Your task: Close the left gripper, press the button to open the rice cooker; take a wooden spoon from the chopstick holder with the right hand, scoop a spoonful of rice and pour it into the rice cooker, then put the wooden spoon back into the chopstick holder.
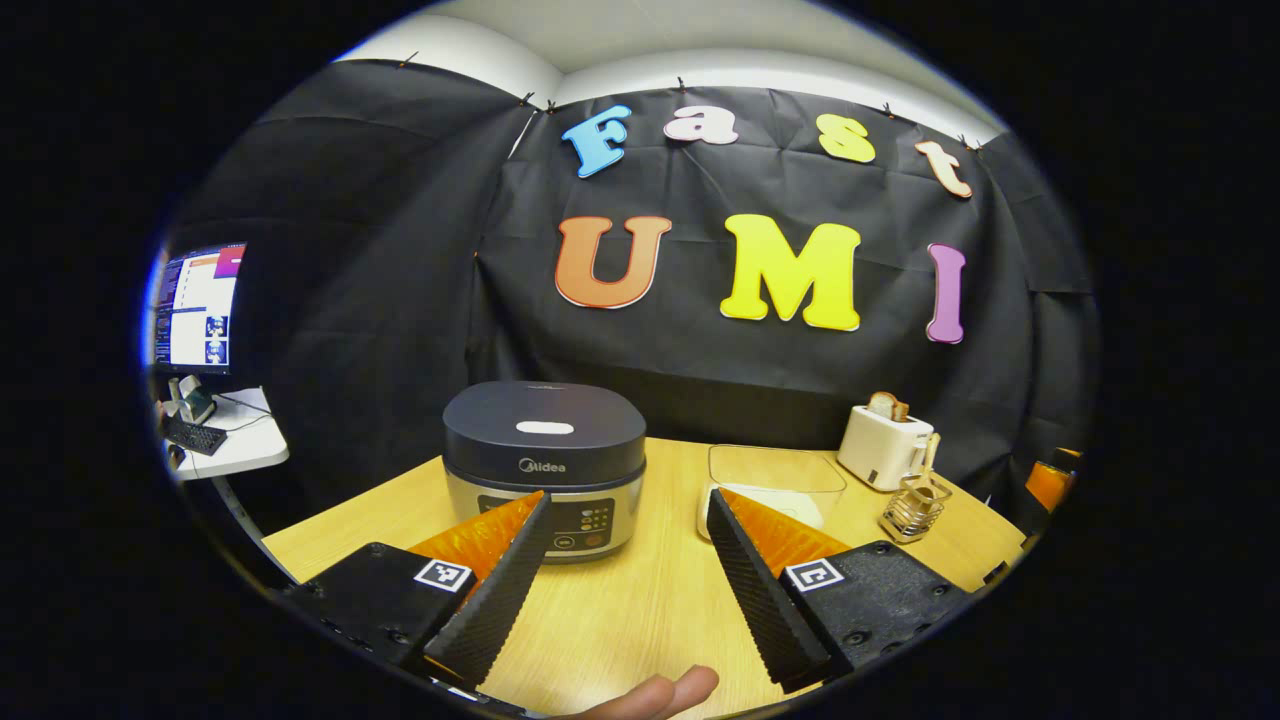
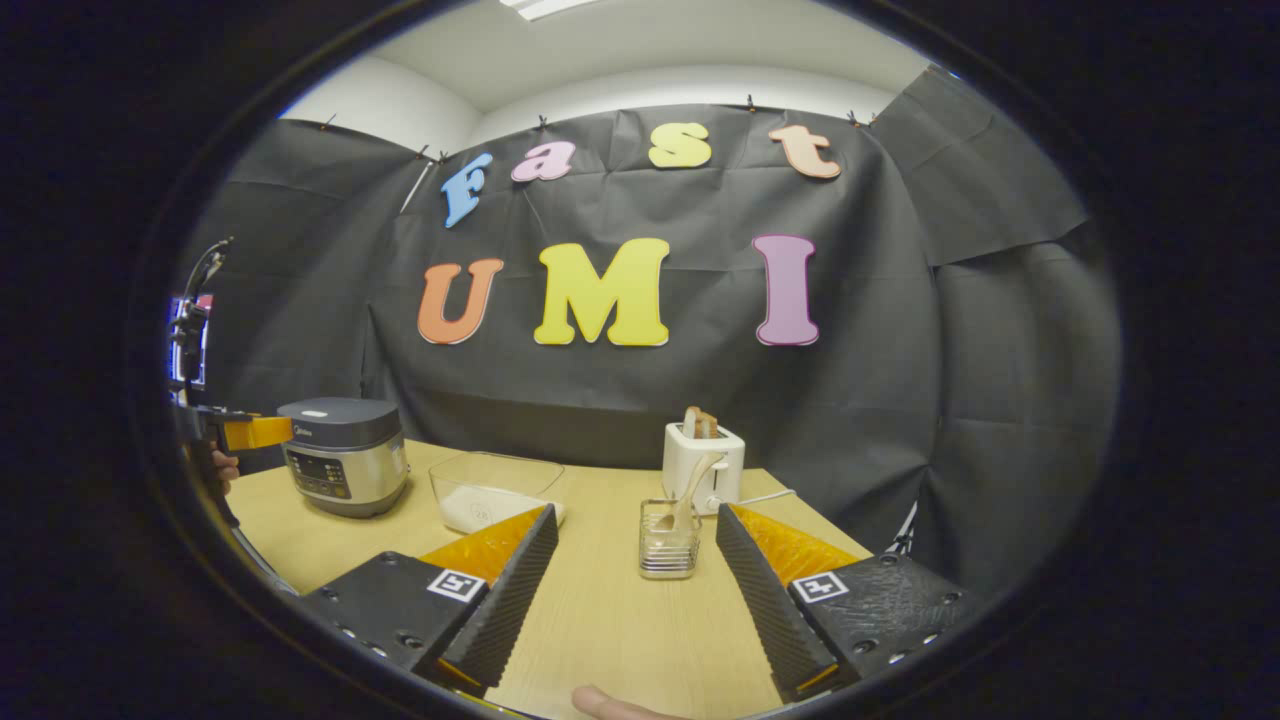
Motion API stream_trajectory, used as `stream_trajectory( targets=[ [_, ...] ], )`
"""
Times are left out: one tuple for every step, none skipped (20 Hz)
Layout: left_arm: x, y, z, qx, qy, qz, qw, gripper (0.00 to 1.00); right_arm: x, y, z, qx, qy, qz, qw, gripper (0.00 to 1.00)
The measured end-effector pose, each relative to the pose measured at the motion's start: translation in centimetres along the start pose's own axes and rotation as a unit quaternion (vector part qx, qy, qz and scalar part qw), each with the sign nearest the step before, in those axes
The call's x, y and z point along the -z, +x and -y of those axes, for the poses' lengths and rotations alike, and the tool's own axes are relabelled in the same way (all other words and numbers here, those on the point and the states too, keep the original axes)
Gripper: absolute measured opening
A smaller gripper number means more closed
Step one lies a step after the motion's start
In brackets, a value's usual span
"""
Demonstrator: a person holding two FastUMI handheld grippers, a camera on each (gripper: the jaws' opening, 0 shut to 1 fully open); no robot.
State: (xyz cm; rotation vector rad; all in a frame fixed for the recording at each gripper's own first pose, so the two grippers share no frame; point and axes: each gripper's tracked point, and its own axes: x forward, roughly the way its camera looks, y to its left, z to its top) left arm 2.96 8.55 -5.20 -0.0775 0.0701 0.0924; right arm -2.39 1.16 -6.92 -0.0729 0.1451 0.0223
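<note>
We hold the left gripper (image 1: 627, 575) over the near edge of the table (image 1: 620, 610) with its fingers spread wide and nothing between them, aimed at the rice cooker (image 1: 545, 465), which sits with its lid down near the middle of the table. The release button (image 1: 545, 427) is the pale oval on top of the lid. By our reckoning the fingers must first come together, so that one blunt tip meets the button; the cooker looks heavy and stiff enough to take a firm downward push without sliding.

The right gripper (image 2: 632, 585) is likewise spread and empty, pointing at the chopstick holder (image 2: 669, 540), a small wire basket standing just in front of the toaster (image 2: 704, 462). The wooden spoon (image 2: 690, 490) leans in it, handle up and tilted toward the toaster. We judge the spoon light and rigid, with a smooth handle that could slip, so the hold belongs on the upper handle, clear of the basket's rim. The holder itself looks light and may tip or drag if the spoon is pulled sideways; a straight lift along the handle seems safer.

The rice (image 2: 490, 510) lies in a clear container (image 2: 497, 490) between the cooker and the holder
</note>
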Motion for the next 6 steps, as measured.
stream_trajectory(
  targets=[
    [0.1, -0.6, 0.7, 0.011, 0.003, 0.003, 1.000, 0.98, 0.0, -0.1, -0.2, 0.000, -0.002, 0.002, 1.000, 0.97],
    [0.2, -1.2, 1.4, 0.021, 0.004, 0.008, 1.000, 0.98, 0.1, 0.1, -0.3, 0.003, -0.007, 0.003, 1.000, 0.97],
    [0.4, -1.8, 1.9, 0.029, 0.006, 0.010, 1.000, 0.98, 0.3, 0.2, -0.3, 0.005, -0.010, 0.004, 1.000, 0.97],
    [0.4, -2.2, 2.4, 0.037, 0.008, 0.013, 0.999, 0.98, 0.5, 0.3, -0.4, 0.007, -0.013, 0.004, 1.000, 0.95],
    [0.5, -2.5, 2.8, 0.041, 0.012, 0.005, 0.999, 0.98, 0.5, 0.4, -0.5, 0.009, -0.012, 0.002, 1.000, 0.95],
    [0.4, -2.9, 3.0, 0.040, 0.011, 0.004, 0.999, 0.98, 0.7, 0.4, -0.6, 0.008, -0.009, 0.000, 1.000, 0.95]
  ],
)
